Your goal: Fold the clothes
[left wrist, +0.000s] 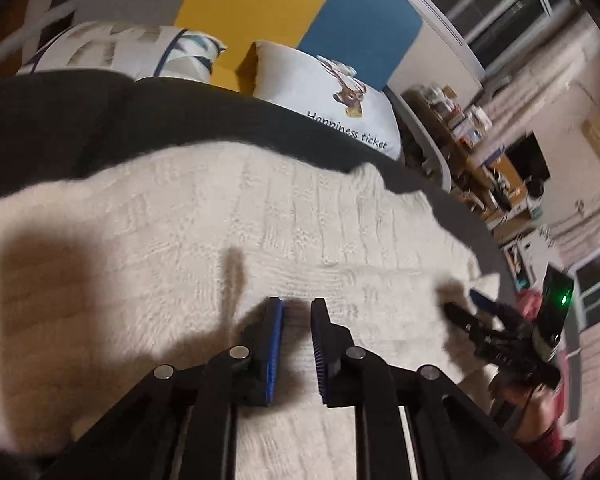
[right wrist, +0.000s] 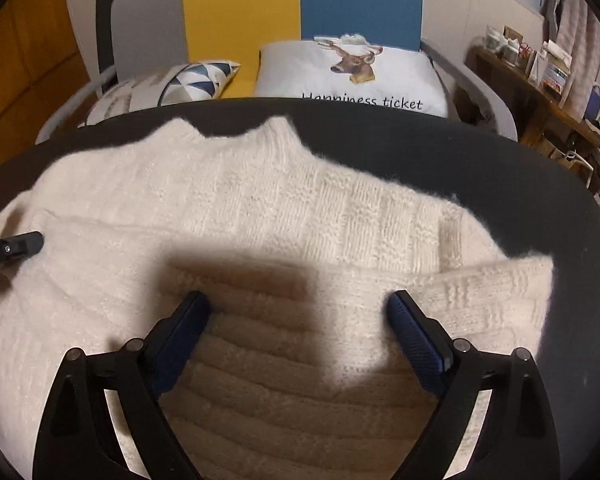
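Directly below the right gripper (right wrist: 298, 308) lay the cream knitted sweater (right wrist: 260, 208), and that gripper's blue-padded jaws stood wide apart, holding nothing, just above the knit. Between and past its fingers ran a folded layer of the sweater, apparently a sleeve (right wrist: 480, 288) laid across the body, with its long axis running left to right and its end reaching toward the right edge of the garment. Farther out, the collar (right wrist: 236, 130) pointed away from the gripper, toward the two cushions (right wrist: 352, 76) at the back of the dark surface (right wrist: 440, 152) on which the sweater rested.

The left gripper (left wrist: 297, 304) hovered low over the left part of the same sweater (left wrist: 220, 208) — its jaws close together with a narrow gap, and no cloth visibly caught between them. From its view the right gripper (left wrist: 466, 306) showed at the far right, blurred.

So the body of the garment ran crosswise to both grippers, each near its own side. The right one was nearer the folded-over sleeve — the left nearer the left shoulder edge. Whether this showed a fold half made or a finished bundle, the pictures did not settle.
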A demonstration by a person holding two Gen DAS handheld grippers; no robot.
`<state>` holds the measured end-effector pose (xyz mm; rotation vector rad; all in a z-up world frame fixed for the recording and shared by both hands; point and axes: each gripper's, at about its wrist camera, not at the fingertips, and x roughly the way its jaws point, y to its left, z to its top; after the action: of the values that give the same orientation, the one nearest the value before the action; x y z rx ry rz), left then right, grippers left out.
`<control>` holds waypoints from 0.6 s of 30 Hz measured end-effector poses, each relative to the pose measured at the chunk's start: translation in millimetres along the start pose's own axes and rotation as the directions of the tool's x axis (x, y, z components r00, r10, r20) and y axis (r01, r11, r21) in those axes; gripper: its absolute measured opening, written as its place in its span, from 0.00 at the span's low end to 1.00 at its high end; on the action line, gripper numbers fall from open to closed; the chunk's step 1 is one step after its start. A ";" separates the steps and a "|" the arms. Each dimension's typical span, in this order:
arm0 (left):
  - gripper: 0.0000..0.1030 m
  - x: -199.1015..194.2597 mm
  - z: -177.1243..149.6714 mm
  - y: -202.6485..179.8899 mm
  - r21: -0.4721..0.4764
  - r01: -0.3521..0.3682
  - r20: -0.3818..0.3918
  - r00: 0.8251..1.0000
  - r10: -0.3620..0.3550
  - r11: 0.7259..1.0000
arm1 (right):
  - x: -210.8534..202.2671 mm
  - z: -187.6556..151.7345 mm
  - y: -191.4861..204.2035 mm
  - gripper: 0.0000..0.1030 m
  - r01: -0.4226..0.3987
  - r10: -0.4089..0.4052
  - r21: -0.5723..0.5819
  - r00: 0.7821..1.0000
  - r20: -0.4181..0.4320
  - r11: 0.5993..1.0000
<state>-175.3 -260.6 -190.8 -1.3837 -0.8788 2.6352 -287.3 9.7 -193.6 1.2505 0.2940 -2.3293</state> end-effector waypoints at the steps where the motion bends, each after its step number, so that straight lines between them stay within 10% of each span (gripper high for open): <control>1: 0.20 -8.4 -3.8 -4.6 0.024 0.001 0.016 1.000 -0.002 1.000 | -6.2 -1.5 -2.4 0.91 -0.009 0.009 0.009 1.000 0.000 1.000; 7: 0.22 -21.8 -41.0 -22.0 0.171 -0.052 0.028 0.998 0.048 0.984 | -63.0 -47.6 -16.3 0.91 -0.060 0.059 0.058 0.998 0.025 0.996; 13: 0.21 -12.3 -52.2 -6.0 0.105 -0.057 0.027 0.998 0.055 0.993 | -55.6 -78.0 -21.6 0.91 -0.001 0.000 0.062 1.000 0.020 0.998; 16: 0.22 -35.5 -58.4 13.4 -0.042 0.056 0.045 0.998 -0.054 0.998 | -55.2 -75.6 -14.1 0.93 0.036 -0.036 0.037 0.999 0.008 0.999; 18: 0.26 -63.0 -69.9 45.0 -0.207 0.214 0.095 0.976 -0.198 0.955 | -65.0 -82.4 -4.5 0.93 -0.002 0.001 0.052 1.000 0.025 0.999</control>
<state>-73.8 -283.9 -197.1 -1.1642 -1.2770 2.5067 -199.2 66.5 -186.1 1.2449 0.2255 -2.3636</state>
